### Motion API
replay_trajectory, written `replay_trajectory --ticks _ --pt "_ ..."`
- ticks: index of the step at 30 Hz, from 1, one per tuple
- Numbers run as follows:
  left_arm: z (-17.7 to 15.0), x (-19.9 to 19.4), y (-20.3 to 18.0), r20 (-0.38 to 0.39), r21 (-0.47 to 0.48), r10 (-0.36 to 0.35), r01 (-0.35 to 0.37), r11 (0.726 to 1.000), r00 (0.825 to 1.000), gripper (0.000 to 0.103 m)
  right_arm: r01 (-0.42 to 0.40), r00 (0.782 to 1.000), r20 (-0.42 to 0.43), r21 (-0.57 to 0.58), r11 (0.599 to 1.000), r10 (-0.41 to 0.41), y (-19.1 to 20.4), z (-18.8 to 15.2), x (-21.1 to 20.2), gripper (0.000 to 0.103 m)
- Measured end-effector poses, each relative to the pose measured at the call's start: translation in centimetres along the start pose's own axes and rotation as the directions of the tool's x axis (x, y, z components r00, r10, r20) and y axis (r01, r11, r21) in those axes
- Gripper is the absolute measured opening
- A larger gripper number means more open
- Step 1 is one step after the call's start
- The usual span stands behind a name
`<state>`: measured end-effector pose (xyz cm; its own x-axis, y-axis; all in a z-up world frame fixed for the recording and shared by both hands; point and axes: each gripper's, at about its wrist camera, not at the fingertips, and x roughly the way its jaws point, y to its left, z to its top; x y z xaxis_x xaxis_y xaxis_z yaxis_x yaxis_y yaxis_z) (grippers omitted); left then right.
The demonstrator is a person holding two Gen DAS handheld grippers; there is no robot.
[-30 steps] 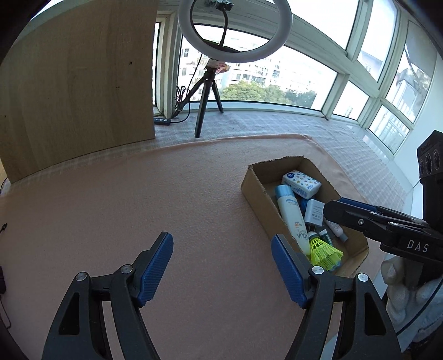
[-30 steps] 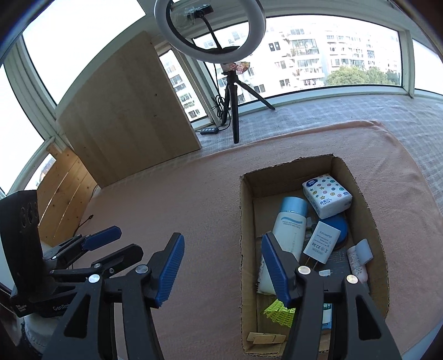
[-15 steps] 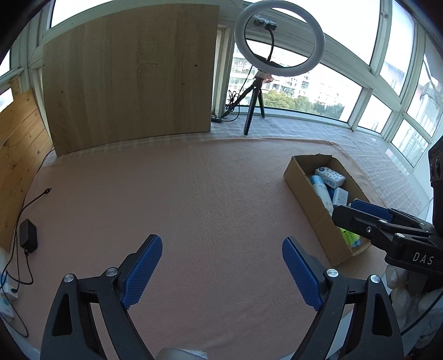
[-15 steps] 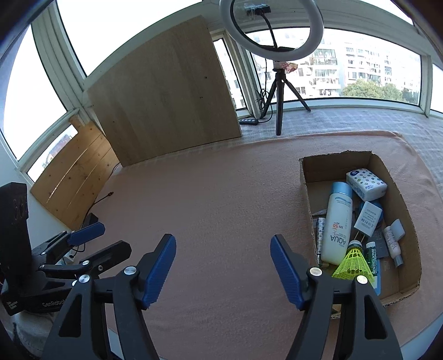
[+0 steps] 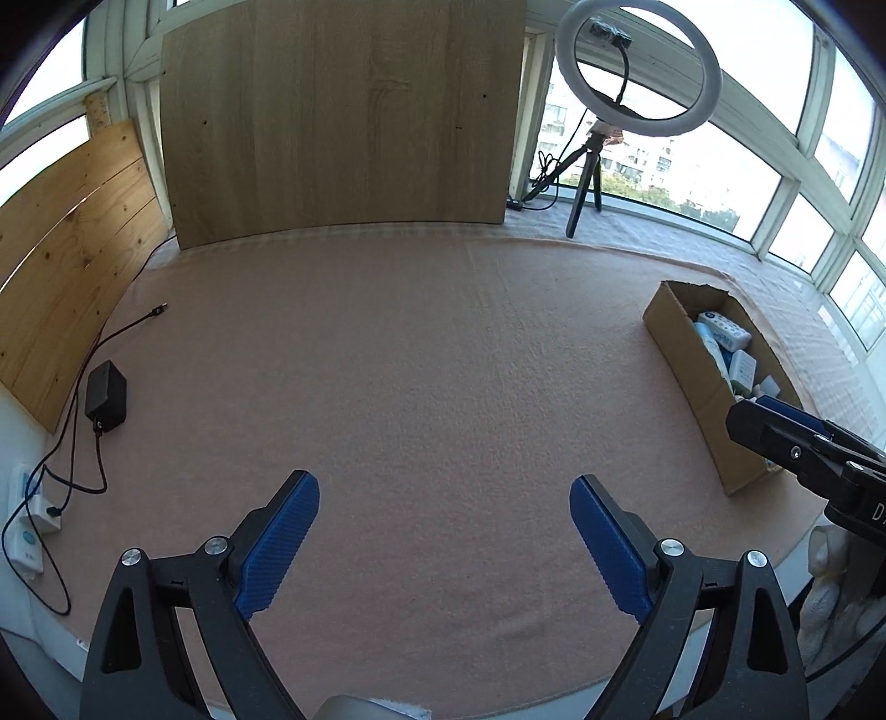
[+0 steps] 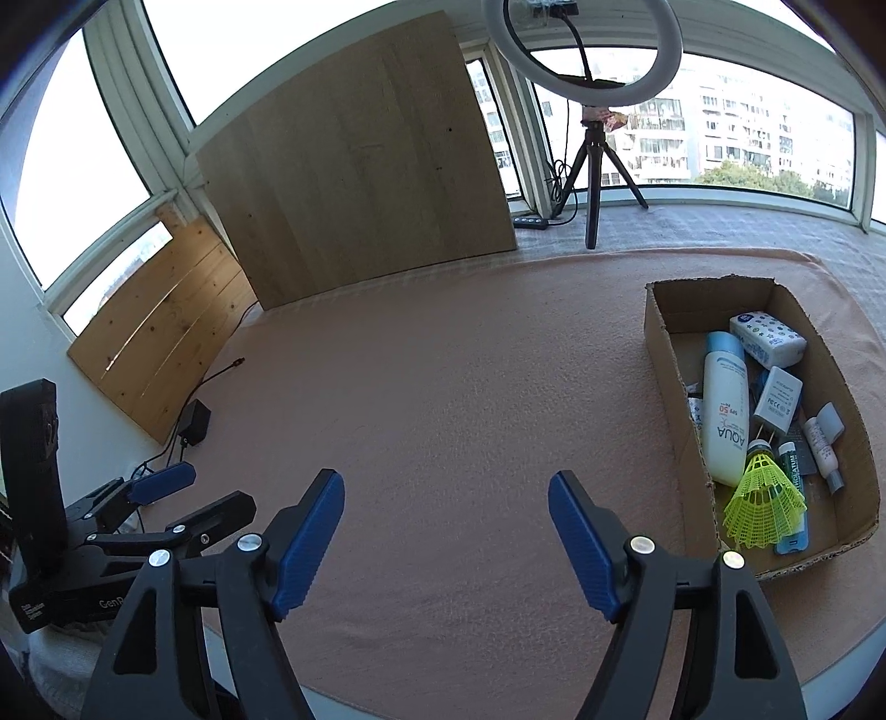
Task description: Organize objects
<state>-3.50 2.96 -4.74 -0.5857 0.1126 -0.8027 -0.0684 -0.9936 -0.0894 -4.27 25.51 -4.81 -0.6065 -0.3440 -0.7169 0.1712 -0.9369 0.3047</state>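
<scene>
Jaws of left gripper [image 5: 444, 501] and right gripper [image 6: 446, 495] spread, empty, just widened and drawn back over bare mat [image 6: 454, 399], leaving box [image 6: 667, 387] with bottle [image 6: 722, 410] and shuttlecock [image 6: 761, 498] off right, sorting seemingly finished.

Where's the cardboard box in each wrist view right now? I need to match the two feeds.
Left wrist: cardboard box at the right edge, partly behind the right gripper.
Right wrist: cardboard box on the right, its contents in full view.
Shared landmark: ring light on its tripod by the window.
</scene>
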Motion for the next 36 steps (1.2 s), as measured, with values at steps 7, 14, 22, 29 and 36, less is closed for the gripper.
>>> replay_trajectory --ticks 7,14,22,29,36 --pt "-0.2 -0.6 0.9 0.013 -0.011 0.002 -0.001 1.0 1.0 0.094 0.001 1.0 0.001 -0.009 1.0 -0.001 1.0 -0.6 0.0 0.073" --pt "0.0 -0.7 1.2 0.018 -0.016 0.004 -0.003 1.0 1.0 0.095 0.06 0.998 0.019 -0.068 0.996 -0.059 2.3 -0.8 -0.2 0.073" --pt "0.1 -0.6 1.5 0.021 -0.016 0.009 -0.008 1.0 1.0 0.095 0.059 0.998 0.01 -0.071 0.996 -0.058 2.8 -1.0 0.3 0.073" --pt "0.1 -0.5 1.9 0.022 -0.022 0.016 -0.015 1.0 1.0 0.095 0.07 0.998 0.002 -0.079 0.994 -0.07 2.9 -1.1 0.8 0.073" --pt "0.1 -0.3 2.2 0.018 -0.028 0.024 -0.023 0.999 1.0 0.096 0.082 0.997 0.0 -0.086 0.993 -0.082 3.0 -1.1 1.0 0.073"
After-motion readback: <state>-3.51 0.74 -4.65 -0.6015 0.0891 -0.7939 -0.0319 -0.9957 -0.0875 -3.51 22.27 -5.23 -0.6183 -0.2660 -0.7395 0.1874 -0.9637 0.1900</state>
